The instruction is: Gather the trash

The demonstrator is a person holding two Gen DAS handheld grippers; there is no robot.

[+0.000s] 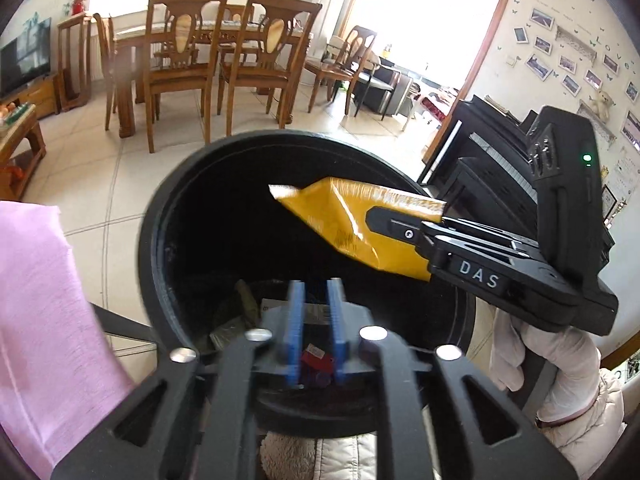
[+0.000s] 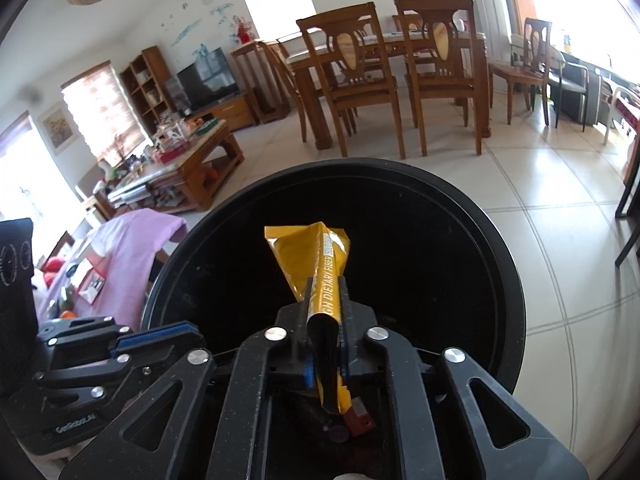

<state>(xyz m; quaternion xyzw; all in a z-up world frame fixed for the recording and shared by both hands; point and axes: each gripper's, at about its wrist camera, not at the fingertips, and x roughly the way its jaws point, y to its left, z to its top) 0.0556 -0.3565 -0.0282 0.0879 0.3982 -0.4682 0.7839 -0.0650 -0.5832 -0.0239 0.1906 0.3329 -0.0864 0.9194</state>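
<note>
The right tool (image 2: 325,312) holds a yellow wrapper (image 2: 316,264) loosely between part-open jaws over the black bin (image 2: 500,280), ready to drop; the left tool (image 1: 316,332) is part-open, empty.

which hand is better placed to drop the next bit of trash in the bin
Right. Its hand-held gripper has the yellow wrapper between its fingers, directly over the black bin. The left hand-held gripper is also over the bin, but nothing is between its fingers.

Left tool (image 1: 316,332) jaws parted, empty; right tool (image 2: 325,312) slightly parted.
</note>
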